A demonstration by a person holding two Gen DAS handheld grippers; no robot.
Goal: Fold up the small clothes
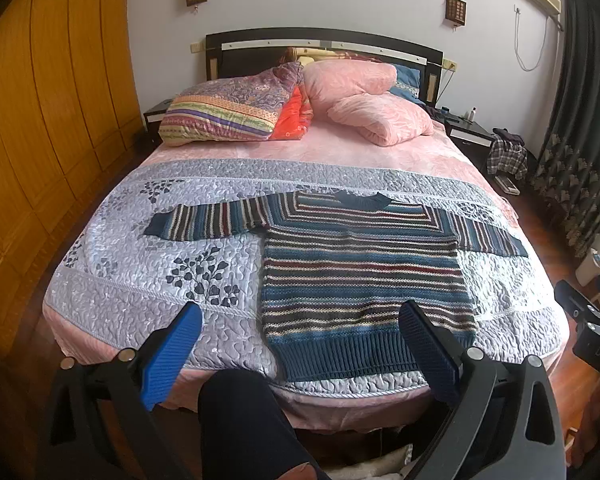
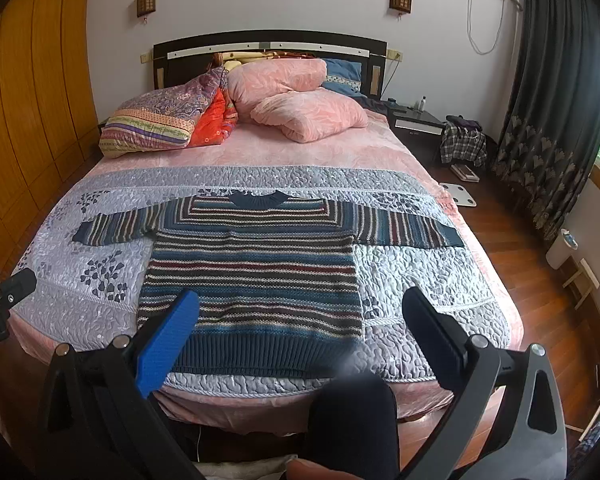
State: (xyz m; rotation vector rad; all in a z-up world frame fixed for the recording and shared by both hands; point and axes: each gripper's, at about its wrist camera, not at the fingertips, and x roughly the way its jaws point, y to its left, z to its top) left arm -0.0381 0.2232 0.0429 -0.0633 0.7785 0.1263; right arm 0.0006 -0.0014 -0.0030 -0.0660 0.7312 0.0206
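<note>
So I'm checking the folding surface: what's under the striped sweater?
The striped sweater lies flat on the grey quilted bedspread. Anything beneath its body is covered and unseen.

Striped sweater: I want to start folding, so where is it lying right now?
The striped sweater lies flat, sleeves spread, on the grey quilt at the foot of the bed, its hem toward both open claws.

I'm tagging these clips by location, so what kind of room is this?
A home bedroom: a bed with pillows against a headboard, and a nightstand beside it. A sweater lies flat on the bed.
</note>
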